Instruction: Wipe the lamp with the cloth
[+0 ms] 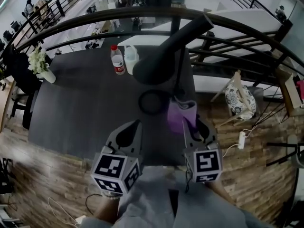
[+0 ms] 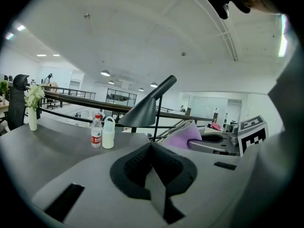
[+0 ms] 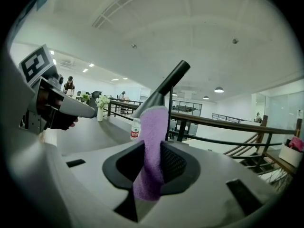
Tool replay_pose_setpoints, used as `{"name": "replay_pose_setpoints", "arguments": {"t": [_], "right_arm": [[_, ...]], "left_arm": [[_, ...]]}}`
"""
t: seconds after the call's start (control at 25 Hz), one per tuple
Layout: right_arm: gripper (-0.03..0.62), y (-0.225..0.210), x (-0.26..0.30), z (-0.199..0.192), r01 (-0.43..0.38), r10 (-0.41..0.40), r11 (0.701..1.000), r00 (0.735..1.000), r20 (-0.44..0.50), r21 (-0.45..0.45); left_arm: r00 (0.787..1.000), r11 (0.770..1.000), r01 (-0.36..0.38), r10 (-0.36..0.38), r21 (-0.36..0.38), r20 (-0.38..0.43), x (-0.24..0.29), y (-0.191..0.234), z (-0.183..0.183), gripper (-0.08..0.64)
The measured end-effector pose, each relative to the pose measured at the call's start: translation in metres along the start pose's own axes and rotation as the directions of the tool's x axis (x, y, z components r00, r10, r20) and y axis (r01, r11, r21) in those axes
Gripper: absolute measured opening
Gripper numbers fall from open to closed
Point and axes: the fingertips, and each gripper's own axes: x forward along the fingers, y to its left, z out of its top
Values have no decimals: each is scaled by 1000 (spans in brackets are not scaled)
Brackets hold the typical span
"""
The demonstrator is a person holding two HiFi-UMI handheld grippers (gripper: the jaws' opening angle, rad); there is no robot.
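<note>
A black desk lamp stands on the dark table (image 1: 80, 108); its cone shade (image 1: 156, 63) leans left and its round base (image 1: 153, 101) lies just ahead of my grippers. My right gripper (image 1: 190, 125) is shut on a purple cloth (image 1: 181, 114), which stands upright beside the lamp's base and pole. In the right gripper view the cloth (image 3: 151, 151) hangs between the jaws with the lamp's shade (image 3: 159, 96) right behind it. My left gripper (image 1: 137, 126) is shut with nothing in it, to the left of the base. The left gripper view shows the shade (image 2: 145, 110) and the cloth (image 2: 183, 136).
A water bottle (image 1: 117, 61) and a white jug (image 1: 131, 57) stand behind the lamp. A vase of white flowers (image 1: 40, 65) sits at the table's far left corner. A black railing (image 1: 237, 25) curves behind the table. A chair (image 1: 240, 101) stands on the floor at the right.
</note>
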Motion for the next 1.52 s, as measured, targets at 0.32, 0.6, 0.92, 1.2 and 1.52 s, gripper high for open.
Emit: {"name": "replay_pose_setpoints", "arguments": {"t": [0.32,0.6,0.92,1.2,1.52], "right_arm": [[89,2,-7,3,13,-13,1000,1000,19,10],[87,3,-9,1,20,-20,1000,1000,-1,-3],[87,1,-13,-7,19,-19,1000,1000,-13,-1],[86,5,-13,-6,6,-6,1000,1000,-1,0],[87,5,-11,-5,-4,4,1000,1000,-3,-9]], "left_arm": [[1000,1000,4,-4,19,-7,-5,-4,-2,5],[1000,1000,5,-5,21,-9,-5,-6,-2,5],[1000,1000,5,-5,21,-20,-8,-12,-7,5],[1000,1000,-5,5,23,-10,-10,-13,-7,5],[1000,1000,-12,12,25,-6,-9,-12,-5,5]]}}
